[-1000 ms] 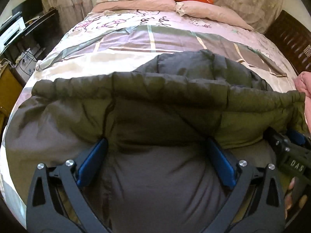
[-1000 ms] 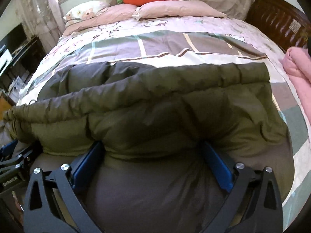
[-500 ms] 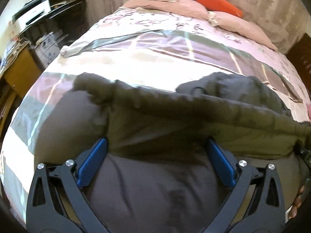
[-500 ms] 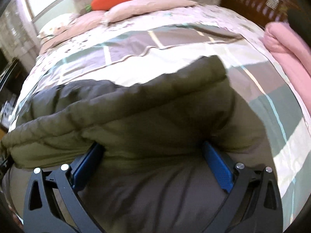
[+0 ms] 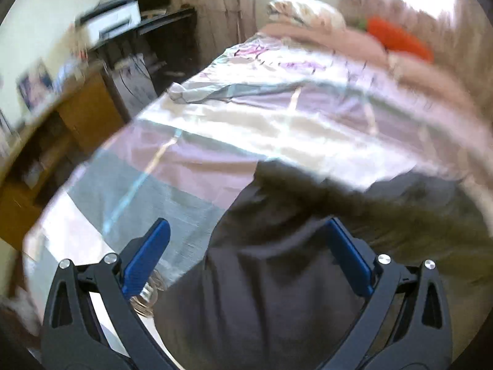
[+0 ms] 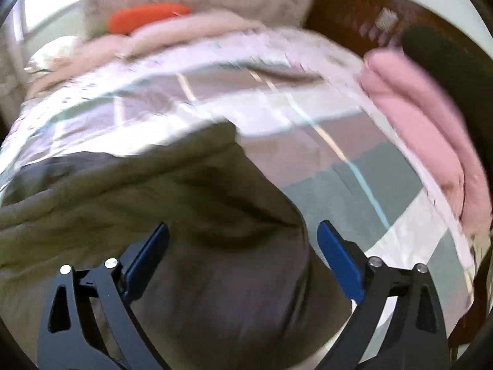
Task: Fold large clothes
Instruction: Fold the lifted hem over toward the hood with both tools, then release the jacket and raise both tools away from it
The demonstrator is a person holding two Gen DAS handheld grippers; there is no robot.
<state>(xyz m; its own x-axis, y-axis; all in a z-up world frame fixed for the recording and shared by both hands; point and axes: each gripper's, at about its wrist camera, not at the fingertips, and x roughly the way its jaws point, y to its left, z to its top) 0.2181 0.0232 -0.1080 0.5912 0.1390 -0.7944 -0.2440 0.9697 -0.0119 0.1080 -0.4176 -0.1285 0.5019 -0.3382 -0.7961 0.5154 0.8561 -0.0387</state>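
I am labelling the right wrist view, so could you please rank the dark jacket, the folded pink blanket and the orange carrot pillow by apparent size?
1. dark jacket, largest, though it lies nearest the camera.
2. folded pink blanket, along the bed's right edge.
3. orange carrot pillow, smallest, but farthest away and blurred, so its true size is unsure.

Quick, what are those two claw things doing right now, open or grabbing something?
Left gripper: open wide, the dark jacket bulging between its fingers, not pinched.
Right gripper: open wide too, over the jacket, not pinched.
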